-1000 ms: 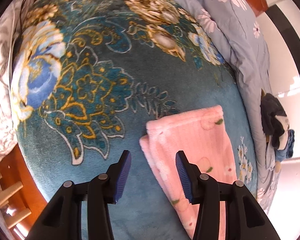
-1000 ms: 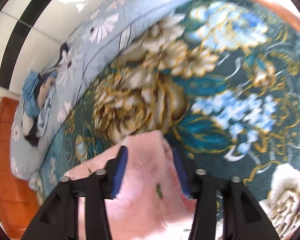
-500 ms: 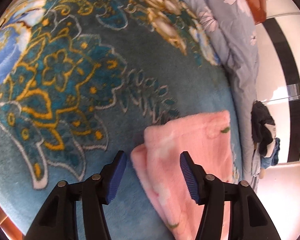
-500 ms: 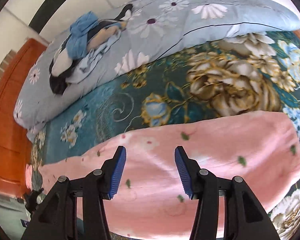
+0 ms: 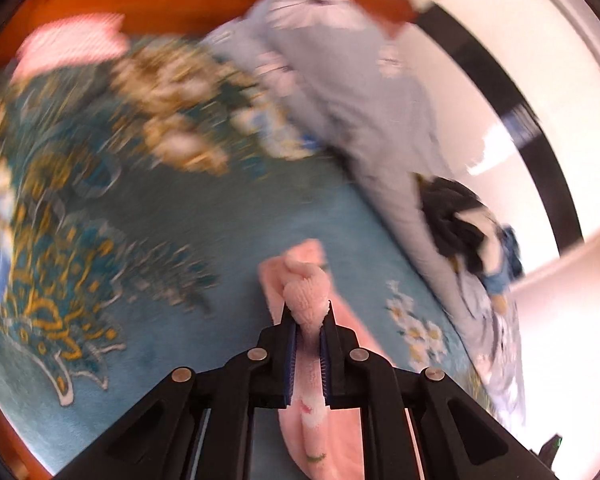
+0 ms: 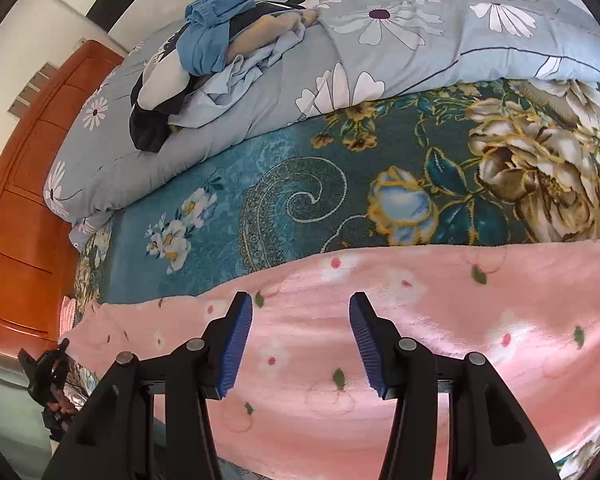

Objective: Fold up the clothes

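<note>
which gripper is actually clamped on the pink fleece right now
The left gripper: its jaws pinch a bunched fold of the pink fleece. The right gripper hovers open above it.

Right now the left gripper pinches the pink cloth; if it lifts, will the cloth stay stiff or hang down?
The pink cloth will probably hang limp: it already bunches into a soft lump between the jaws of the left gripper. It looks fluffy and thick, so it likely will not slip out. Its long part lying flat on the blanket would likely drag behind.
</note>
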Action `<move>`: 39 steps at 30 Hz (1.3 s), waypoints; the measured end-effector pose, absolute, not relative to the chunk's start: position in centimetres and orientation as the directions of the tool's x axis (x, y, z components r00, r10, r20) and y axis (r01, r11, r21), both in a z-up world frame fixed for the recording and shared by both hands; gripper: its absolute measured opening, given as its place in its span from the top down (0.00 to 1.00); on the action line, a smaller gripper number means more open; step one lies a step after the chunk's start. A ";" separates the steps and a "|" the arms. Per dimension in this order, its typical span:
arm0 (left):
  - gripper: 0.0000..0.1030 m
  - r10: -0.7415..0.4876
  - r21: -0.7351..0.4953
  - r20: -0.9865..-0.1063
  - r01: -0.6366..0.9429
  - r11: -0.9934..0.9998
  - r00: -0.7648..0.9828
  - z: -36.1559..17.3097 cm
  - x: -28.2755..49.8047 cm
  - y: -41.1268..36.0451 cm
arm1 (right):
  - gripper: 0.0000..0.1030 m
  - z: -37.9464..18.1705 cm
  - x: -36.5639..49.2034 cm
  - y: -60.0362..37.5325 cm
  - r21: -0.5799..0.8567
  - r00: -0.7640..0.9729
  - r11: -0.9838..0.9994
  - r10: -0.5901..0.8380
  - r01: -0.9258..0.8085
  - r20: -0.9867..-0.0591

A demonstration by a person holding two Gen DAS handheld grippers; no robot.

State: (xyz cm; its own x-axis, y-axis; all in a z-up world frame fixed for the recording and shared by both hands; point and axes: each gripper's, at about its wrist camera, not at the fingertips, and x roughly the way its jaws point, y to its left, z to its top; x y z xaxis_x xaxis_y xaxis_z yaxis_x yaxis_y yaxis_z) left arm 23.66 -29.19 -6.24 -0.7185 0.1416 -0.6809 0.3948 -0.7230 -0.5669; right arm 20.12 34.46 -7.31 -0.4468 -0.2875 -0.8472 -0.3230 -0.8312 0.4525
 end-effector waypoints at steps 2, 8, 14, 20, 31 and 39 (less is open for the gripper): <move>0.90 0.166 -0.524 -0.658 0.289 -0.801 -0.734 -2.6 22.6 -25.9 | 0.50 -7.9 20.4 34.6 0.474 -0.451 -0.818 -0.307 -0.324 -0.838; 0.90 0.307 -0.379 -0.636 -0.060 -0.923 -0.708 3.9 20.8 -12.6 | 0.50 -8.9 21.5 35.4 0.523 -0.474 -0.790 -0.344 -0.322 -0.811; 0.90 0.458 -0.354 -0.743 -0.294 -0.888 -0.488 0.2 19.5 2.3 | 0.50 -9.7 23.7 37.6 0.570 -0.510 -0.740 -0.357 -0.356 -0.783; 0.90 0.482 -0.398 -0.852 -0.347 -0.849 -0.202 -7.7 20.2 13.2 | 0.49 -11.6 26.1 39.0 0.596 -0.501 -0.691 -0.375 -0.409 -0.780; 0.47 0.574 -0.562 -0.814 -0.135 -0.816 -0.085 -8.9 21.3 10.5 | 0.49 -14.4 22.6 31.1 0.731 -0.392 -0.653 -0.631 -0.198 -0.670; 0.45 0.361 -0.435 -0.891 0.290 -0.853 -0.274 -10.2 20.1 -0.1 | 0.44 -16.4 18.7 26.8 0.784 -0.330 -0.611 -0.721 -0.113 -0.610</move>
State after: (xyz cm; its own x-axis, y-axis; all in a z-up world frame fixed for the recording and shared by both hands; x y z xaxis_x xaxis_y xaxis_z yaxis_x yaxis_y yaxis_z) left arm 20.12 -0.13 -10.16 -0.2742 0.3614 -0.8912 0.2897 -0.8526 -0.4349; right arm 18.73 26.76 -16.40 -0.3302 -0.7207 -0.6095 -0.1127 -0.6110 0.7835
